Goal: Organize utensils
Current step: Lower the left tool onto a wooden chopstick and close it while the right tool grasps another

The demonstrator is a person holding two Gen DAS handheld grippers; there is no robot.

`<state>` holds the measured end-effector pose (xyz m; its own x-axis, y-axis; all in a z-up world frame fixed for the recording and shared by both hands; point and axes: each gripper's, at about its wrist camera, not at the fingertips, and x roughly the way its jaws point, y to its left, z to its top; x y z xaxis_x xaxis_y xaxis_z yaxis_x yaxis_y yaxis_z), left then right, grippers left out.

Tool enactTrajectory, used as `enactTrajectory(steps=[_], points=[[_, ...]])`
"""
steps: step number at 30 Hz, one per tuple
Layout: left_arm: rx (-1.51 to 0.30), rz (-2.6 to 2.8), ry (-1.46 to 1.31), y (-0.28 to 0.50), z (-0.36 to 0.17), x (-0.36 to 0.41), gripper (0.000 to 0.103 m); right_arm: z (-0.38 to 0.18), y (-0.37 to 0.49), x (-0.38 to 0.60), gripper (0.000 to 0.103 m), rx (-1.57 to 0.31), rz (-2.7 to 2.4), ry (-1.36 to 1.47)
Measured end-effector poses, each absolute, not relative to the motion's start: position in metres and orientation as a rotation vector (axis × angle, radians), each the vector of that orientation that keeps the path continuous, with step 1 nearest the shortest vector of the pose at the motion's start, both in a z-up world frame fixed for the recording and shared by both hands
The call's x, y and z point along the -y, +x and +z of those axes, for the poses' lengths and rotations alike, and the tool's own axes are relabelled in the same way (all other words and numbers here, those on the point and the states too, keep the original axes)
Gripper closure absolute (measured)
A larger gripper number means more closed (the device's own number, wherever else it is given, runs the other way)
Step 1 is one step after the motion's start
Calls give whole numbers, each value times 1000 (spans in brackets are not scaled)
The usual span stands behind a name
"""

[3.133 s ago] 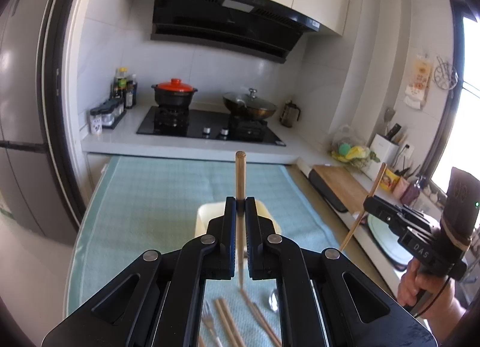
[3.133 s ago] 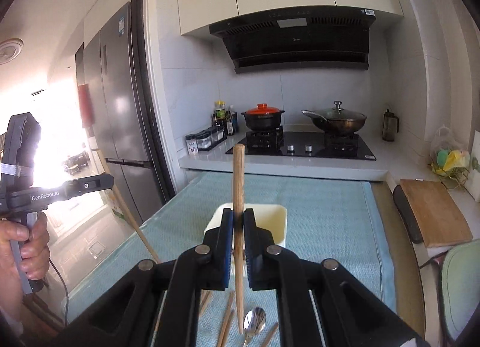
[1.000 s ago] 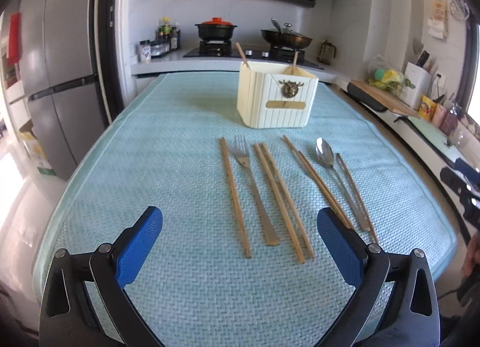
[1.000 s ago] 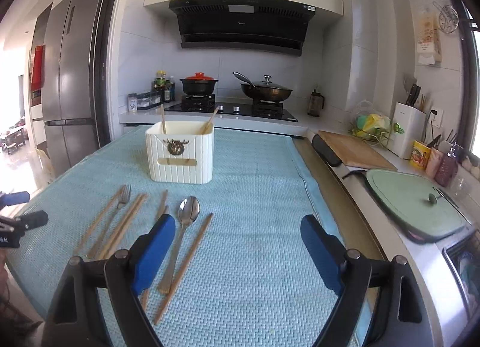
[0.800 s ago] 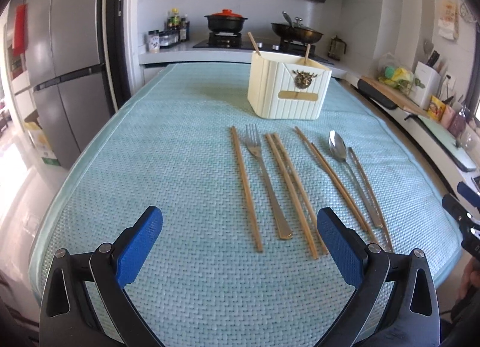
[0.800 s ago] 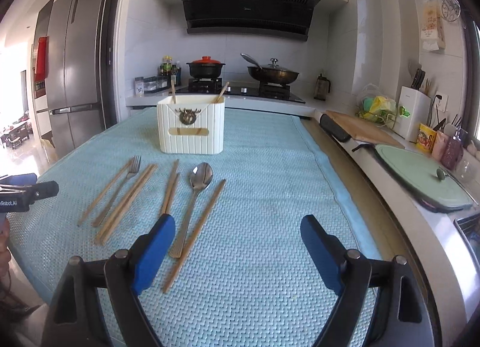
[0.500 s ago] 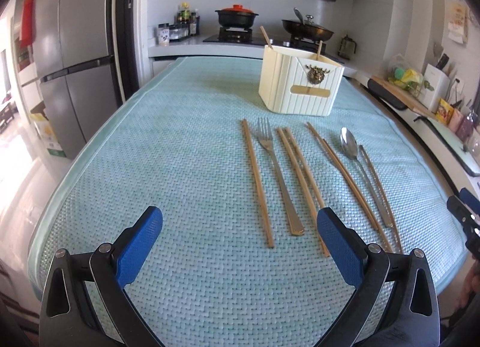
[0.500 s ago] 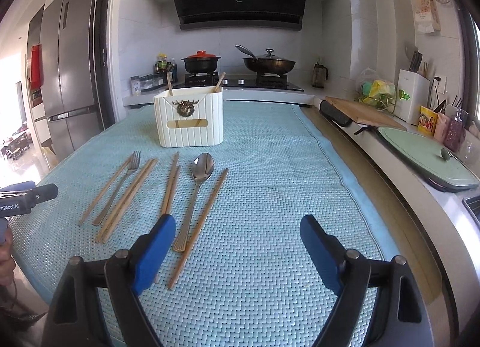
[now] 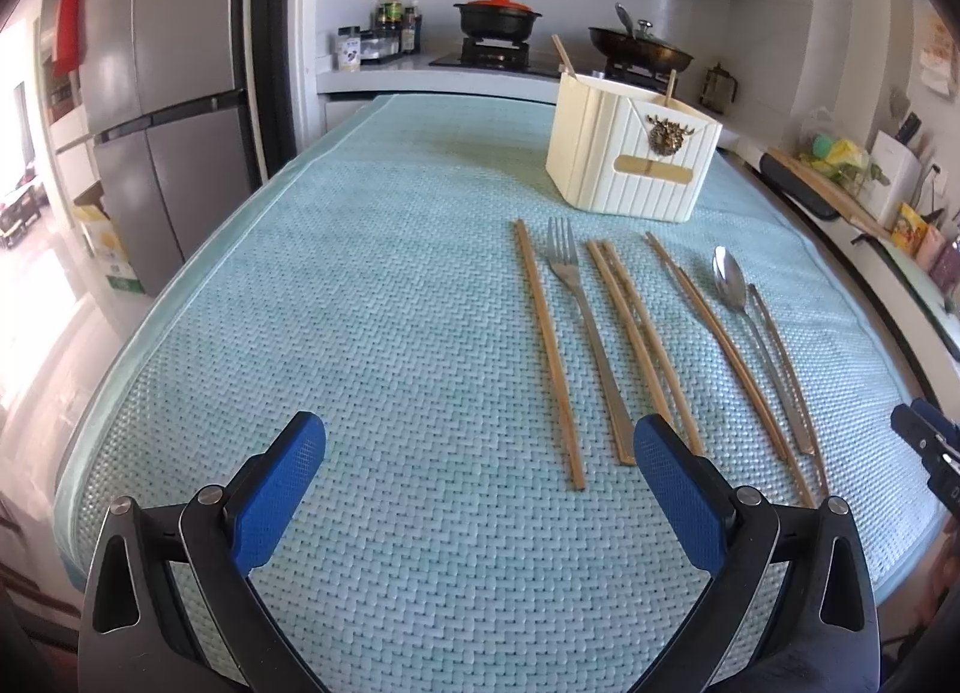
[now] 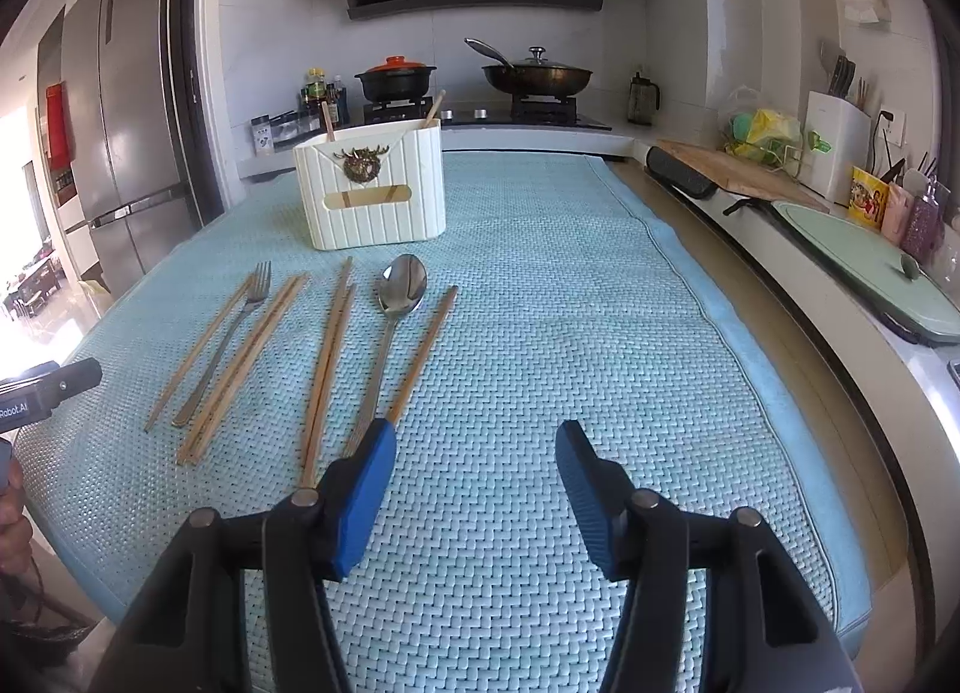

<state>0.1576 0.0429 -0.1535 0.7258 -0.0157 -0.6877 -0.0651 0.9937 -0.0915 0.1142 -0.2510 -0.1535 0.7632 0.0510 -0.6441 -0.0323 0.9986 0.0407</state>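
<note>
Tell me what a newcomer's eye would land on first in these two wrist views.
The row of wooden chopsticks, a fork and a spoon lying side by side on the blue woven mat. Behind them stands the cream utensil holder, two chopsticks already poking out. In the foreground, the left gripper gapes wide, while the right gripper is closing on nothing.

Woven pale-blue mat (image 9: 390,285), ribbed cream holder (image 9: 630,165), tan chopsticks (image 9: 549,357)

Two chopsticks (image 10: 329,121) stand in the cream holder (image 10: 372,195), only their tips showing above its rim. The spoon (image 10: 396,303) handle's near end disappears behind the right gripper (image 10: 474,453). A hand (image 10: 11,519) is cut off at the picture's left edge.
</note>
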Motion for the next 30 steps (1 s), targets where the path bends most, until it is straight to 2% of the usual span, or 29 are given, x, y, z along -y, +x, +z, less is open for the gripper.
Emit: enactTrajectory(steps=[2,14,17,25,30], points=[[-765,33,-114,158,-155,-45,0,-155,117,251,50,-710,45,33],[-807,4,-80,202,-153,-47,0,-161,161,243,51,-788,120,59],[-821,8,-59,226,-155,-44,0,-161,177,244,57,-803,138,79],[-909,26,-50,286,-178,-39,1,-170,222,241,62,-857,169,115],[-936,59,14,300,-188,-32,1,-186,246,226,70,-918,180,69]])
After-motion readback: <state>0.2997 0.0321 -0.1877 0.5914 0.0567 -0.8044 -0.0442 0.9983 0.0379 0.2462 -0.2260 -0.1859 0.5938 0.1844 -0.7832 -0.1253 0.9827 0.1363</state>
